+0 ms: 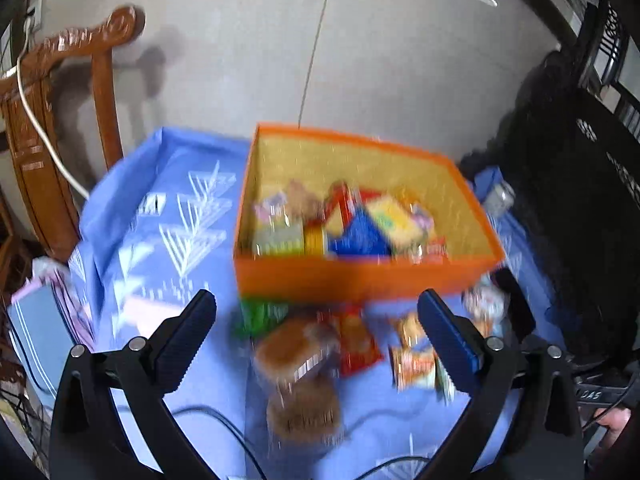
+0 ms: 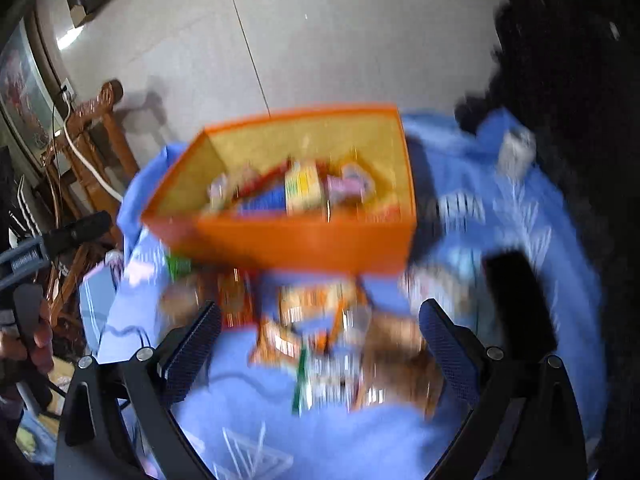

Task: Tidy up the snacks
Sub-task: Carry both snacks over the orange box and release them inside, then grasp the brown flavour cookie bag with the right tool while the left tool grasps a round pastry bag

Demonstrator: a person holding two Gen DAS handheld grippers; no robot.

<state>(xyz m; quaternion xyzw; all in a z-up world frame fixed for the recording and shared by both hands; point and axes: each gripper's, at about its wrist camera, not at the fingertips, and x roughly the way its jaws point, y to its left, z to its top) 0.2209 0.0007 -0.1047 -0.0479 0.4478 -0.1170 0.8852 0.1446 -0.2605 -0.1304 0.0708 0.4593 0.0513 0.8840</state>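
Note:
An orange box [image 1: 360, 276] with a yellow inside stands on the blue cloth and holds several snack packs [image 1: 348, 224]. In front of it lie loose snacks: two brown round cakes in clear wrap [image 1: 294, 350], a red pack [image 1: 358, 340] and orange packs [image 1: 416, 360]. My left gripper [image 1: 316, 308] is open and empty above these loose snacks. In the blurred right wrist view the box [image 2: 288, 240] and the loose orange packs [image 2: 312, 308] also show. My right gripper [image 2: 320, 316] is open and empty above them.
A carved wooden chair [image 1: 52, 92] with a white cable stands at the left. A black flat object [image 2: 520, 304] lies on the cloth at the right. A small can [image 1: 498, 196] sits behind the box. Dark furniture [image 1: 580, 200] fills the right side.

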